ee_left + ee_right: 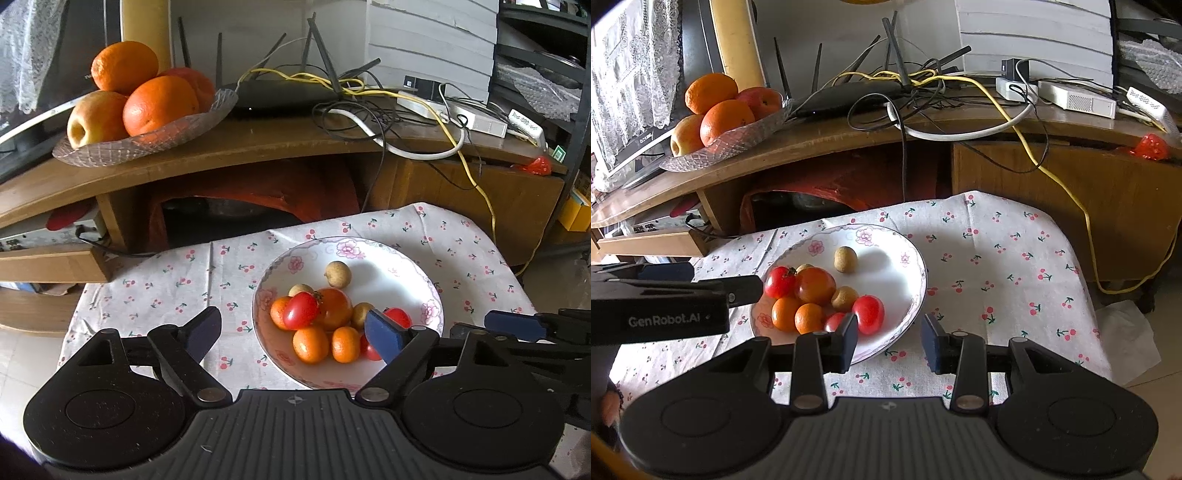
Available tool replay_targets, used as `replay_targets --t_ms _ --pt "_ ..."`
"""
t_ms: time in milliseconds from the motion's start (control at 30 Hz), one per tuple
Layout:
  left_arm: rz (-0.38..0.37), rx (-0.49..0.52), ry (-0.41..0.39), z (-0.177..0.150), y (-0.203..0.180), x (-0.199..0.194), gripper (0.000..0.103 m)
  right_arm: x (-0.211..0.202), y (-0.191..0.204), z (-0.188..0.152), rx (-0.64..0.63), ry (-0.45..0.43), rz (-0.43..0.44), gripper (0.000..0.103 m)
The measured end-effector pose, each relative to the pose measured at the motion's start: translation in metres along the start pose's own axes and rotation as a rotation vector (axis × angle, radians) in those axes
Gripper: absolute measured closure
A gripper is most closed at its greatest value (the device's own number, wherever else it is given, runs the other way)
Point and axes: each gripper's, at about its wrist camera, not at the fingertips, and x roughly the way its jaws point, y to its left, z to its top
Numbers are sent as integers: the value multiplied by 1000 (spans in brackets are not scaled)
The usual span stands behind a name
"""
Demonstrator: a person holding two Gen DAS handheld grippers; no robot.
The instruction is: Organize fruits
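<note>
Here, a white ceramic bowl (421, 280) with a pink floral rim sits on a small table under a cherry-print cloth (1015, 266). It holds glossy red cherry tomatoes (301, 310), one larger orange-red tomato (815, 285), small smooth oranges (311, 344) and dull tan round longans (845, 259); one longan lies apart near the far side. The cloth is bare to the bowl's right and hangs over the table edges. The left gripper (295, 332) hovers at the bowl's near rim, fingers spread wide, gripping nothing. The right gripper (889, 343) sits just right of the bowl rim, fingers partly apart, empty. Behind, a curved wooden shelf (258, 147) carries a textured glass dish (155, 142) of big oranges (160, 105) and apples, beside a black router (849, 98) and tangled cables.
</note>
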Motion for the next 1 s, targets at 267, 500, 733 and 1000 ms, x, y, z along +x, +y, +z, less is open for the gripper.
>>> replay_targets --t_ms 267,500,733,1000 --pt "7 -22 24 -2 3 6 13 1 0 1 6 2 -5 65" --pt "31 -6 -8 -8 1 -5 0 -3 -1 -1 28 3 -15 65" --pt "51 4 -4 -20 0 -15 0 -17 2 -7 38 -8 -11 65" --pt "71 -9 -12 -31 4 -32 0 -32 8 -19 59 -6 -8 64"
